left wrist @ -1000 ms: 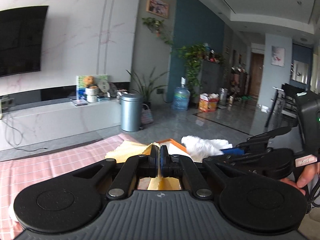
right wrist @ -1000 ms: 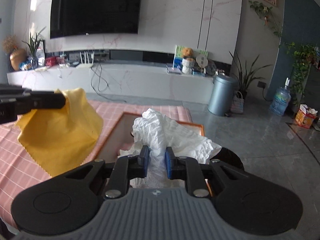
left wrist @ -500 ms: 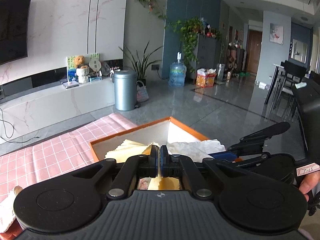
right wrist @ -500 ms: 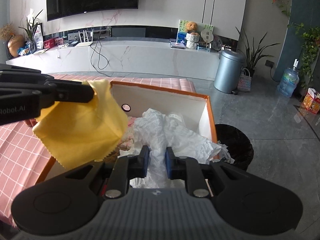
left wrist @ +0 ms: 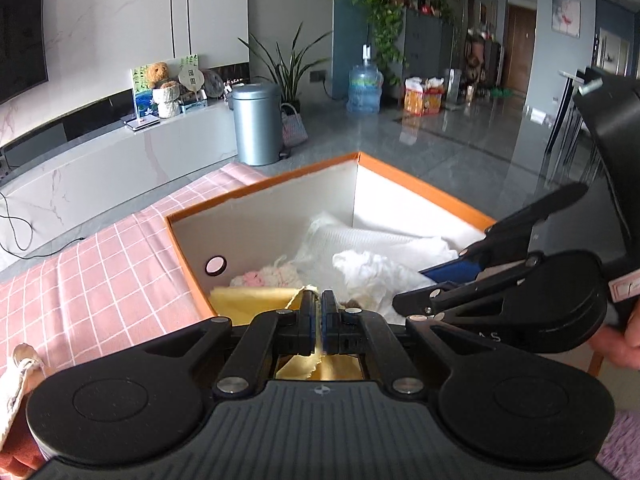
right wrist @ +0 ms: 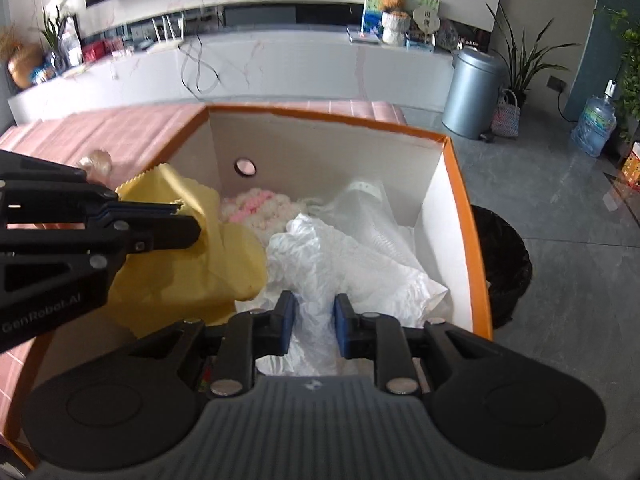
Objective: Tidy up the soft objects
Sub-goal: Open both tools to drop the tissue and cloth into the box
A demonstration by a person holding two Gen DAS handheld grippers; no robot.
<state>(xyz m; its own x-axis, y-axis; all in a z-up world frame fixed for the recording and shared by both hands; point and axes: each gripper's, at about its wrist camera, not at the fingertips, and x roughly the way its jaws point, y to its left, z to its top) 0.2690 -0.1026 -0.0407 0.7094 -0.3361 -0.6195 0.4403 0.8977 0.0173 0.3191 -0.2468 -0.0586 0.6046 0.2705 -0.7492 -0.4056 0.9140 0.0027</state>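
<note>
Yellow cloth [right wrist: 188, 268] pinched tight in the left gripper [left wrist: 316, 312], hanging over the near left of the orange-rimmed box [right wrist: 460, 184]; the right gripper [right wrist: 314, 320] has just been easing apart, its pads parted around the crumpled white cloth [right wrist: 340, 264] lying inside the box; a pink-and-cream fluffy piece [right wrist: 256, 208] sits at the far side.

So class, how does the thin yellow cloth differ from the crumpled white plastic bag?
The thin yellow cloth hangs smooth, clamped in the left gripper; the crumpled white plastic bag lies wrinkled between the right gripper's just-opening jaws. Both are at the orange-rimmed box.
</note>
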